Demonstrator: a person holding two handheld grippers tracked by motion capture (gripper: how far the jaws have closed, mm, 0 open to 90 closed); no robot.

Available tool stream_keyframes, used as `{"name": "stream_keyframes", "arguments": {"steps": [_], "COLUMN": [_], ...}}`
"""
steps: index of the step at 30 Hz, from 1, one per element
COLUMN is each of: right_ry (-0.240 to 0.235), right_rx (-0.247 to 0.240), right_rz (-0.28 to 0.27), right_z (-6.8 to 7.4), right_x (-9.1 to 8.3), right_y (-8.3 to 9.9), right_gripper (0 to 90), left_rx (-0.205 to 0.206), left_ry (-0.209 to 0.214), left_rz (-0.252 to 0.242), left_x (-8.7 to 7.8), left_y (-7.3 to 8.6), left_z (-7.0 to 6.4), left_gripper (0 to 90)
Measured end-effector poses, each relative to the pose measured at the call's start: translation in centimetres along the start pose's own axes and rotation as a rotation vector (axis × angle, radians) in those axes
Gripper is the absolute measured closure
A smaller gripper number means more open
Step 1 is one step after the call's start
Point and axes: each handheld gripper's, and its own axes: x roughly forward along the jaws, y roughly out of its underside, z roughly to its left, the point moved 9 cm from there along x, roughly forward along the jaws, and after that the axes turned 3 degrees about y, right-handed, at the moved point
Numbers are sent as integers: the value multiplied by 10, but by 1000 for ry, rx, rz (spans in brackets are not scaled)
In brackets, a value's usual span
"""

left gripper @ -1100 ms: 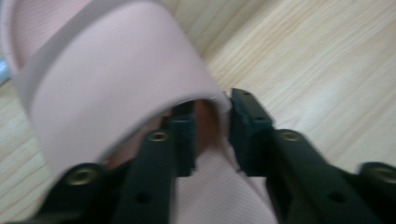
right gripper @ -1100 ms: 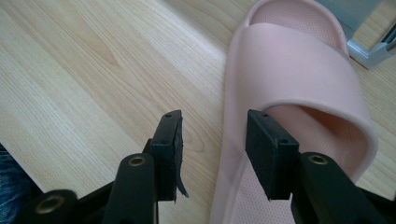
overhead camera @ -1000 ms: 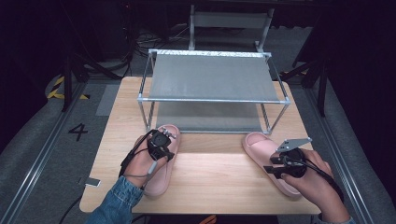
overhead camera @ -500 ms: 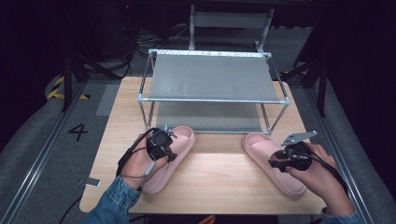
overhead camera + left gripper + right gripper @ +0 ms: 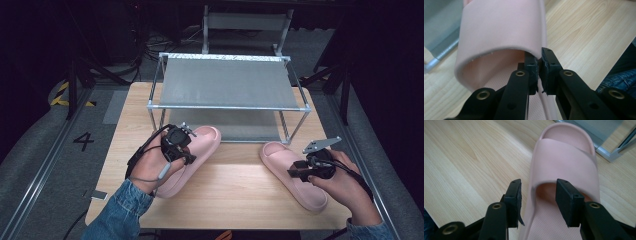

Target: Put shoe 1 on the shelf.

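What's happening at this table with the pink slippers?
A person holds a hand gripper in each hand and works on a pair of pink slides on a wooden table. The left gripper is pinched shut on the strap edge of the left slipper. The right gripper is open, its jaws standing either side of the right slipper's strap edge, not yet closed. A metal shoe rack stands just behind both slippers.

Denim sleeve (image 5: 117, 212), 2 blk claws.
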Motion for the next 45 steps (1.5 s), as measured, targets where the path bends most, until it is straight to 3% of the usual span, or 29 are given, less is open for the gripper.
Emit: {"name": "stream_keyframes", "arguments": {"steps": [19, 26, 41, 45], "right_ry": [-19, -15, -23, -28], "right_rx": [16, 19, 6, 6], "right_rz": [-43, -71, -80, -80], "right_z": [-6, -4, 2, 1], "right_x": [-16, -26, -30, -29], "right_y": [1, 1, -1, -1], "right_gripper": [565, 564, 561, 560], "left_rx": [60, 86, 103, 95], "left_ry": [-9, 4, -29, -65], "left_rz": [-7, -33, -44, -51], "left_x": [-42, -57, -79, -78], "left_y": [-31, -43, -69, -80], "left_z": [-25, -35, -41, -36], "left_gripper": [839, 836, 835, 825]}}
